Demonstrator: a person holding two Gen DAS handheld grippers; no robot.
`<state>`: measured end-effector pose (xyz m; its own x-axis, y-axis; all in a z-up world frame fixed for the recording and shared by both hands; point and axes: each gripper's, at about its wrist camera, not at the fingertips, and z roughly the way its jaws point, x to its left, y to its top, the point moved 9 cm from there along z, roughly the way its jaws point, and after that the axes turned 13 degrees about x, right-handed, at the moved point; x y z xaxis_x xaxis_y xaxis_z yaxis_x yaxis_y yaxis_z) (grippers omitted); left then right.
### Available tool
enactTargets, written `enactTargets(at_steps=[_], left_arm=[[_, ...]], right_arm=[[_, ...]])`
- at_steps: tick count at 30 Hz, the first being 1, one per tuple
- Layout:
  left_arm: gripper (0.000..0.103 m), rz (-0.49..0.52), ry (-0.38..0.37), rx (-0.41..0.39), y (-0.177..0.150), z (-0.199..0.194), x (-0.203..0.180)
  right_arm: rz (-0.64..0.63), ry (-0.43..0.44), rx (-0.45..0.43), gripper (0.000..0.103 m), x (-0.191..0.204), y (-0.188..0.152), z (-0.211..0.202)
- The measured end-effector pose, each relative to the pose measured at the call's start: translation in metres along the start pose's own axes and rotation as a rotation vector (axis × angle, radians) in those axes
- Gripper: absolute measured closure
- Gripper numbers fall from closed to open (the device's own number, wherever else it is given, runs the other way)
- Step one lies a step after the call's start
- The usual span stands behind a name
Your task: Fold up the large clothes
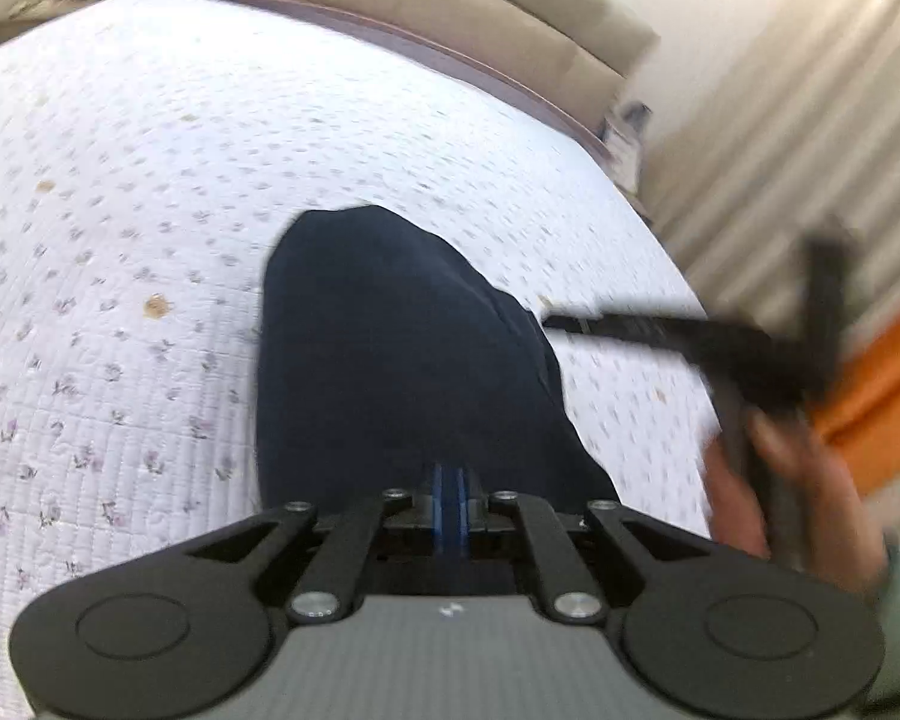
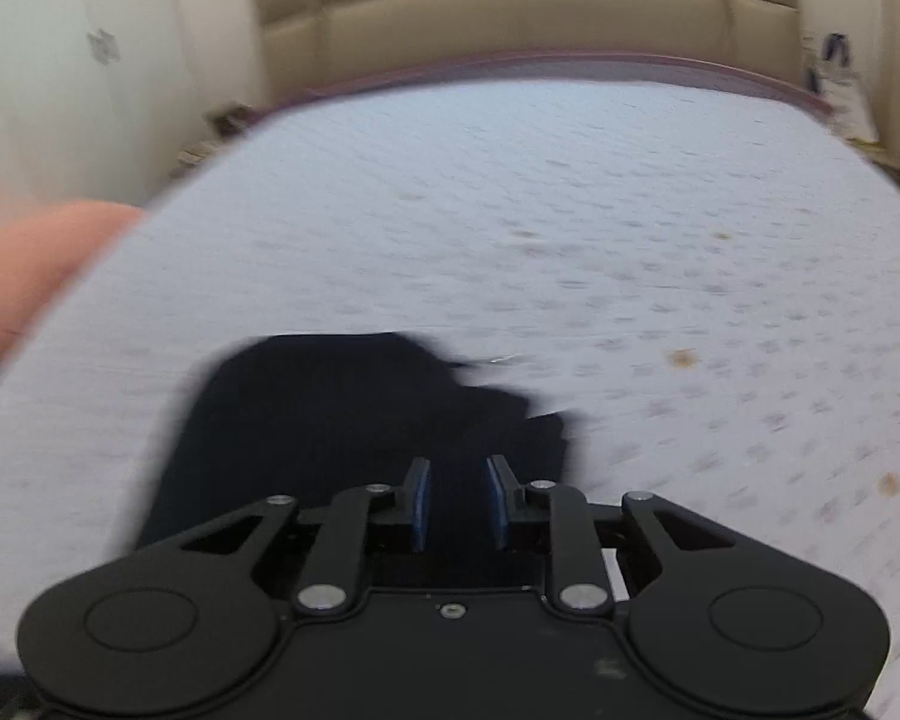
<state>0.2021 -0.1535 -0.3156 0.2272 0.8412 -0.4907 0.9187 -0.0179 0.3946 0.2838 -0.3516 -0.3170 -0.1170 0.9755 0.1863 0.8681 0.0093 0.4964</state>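
Bed surface: white quilted bedspread [image 1: 150, 240] with small purple sprigs and a few brown spots, filling most of both views. Its far edge, trimmed with a mauve border, runs along a beige padded headboard [image 2: 522, 18] at the top of each frame. In the left wrist view the spread ends at the right, against striped wall or curtain and an orange patch at the right margin. In the right wrist view it curves off at the left, with a blurred pink shape beyond. Broad bare quilt lies above and to both sides of the garment.

Dark navy garment [image 1: 390, 360]: folded, lying flat on the spread in the lower centre of both views. In the left wrist view its long axis runs from the bottom of the frame upward, ending in a rounded top edge. In the right wrist view [image 2: 342, 420] it is blurred, with a squarer upper edge and a stepped right side.

Left gripper [image 1: 449, 480]: angled down over the garment's near end, blue pads pressed together; whether cloth is caught between them cannot be told.

Right gripper [image 2: 457, 498]: tilted down above the garment, pads spread apart, nothing visibly pinched. In the left wrist view it appears blurred at the right [image 1: 576, 324], held by a hand [image 1: 774, 480].
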Motion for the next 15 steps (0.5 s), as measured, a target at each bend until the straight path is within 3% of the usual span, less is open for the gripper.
enactTargets(at_steps=[3,5,7,12,13,15], left_arm=[[0.097,-0.013,0.011,0.043,-0.003,0.02,0.007],[0.097,0.014,0.049,0.097,-0.017,0.041,0.01],[0.097,0.028,0.051,0.087,-0.023,0.043,0.011],[0.095,0.07,-0.025,0.07,-0.029,0.009,-0.009],[0.094,0.075,-0.045,0.086,-0.035,0.006,-0.011],[0.095,0.077,-0.048,0.13,-0.049,0.01,-0.01]], right_arm=[[-0.059,-0.005,0.076,0.077,0.035,-0.036,0.012],[-0.076,-0.061,0.131,0.086,0.034,-0.059,0.034],[-0.039,-0.066,0.162,0.103,0.02,-0.076,0.045],[0.009,-0.068,0.194,0.103,0.004,-0.089,0.004],[0.008,-0.051,0.191,0.096,0.008,-0.092,-0.01],[-0.006,-0.014,0.18,0.094,0.018,-0.099,-0.027]])
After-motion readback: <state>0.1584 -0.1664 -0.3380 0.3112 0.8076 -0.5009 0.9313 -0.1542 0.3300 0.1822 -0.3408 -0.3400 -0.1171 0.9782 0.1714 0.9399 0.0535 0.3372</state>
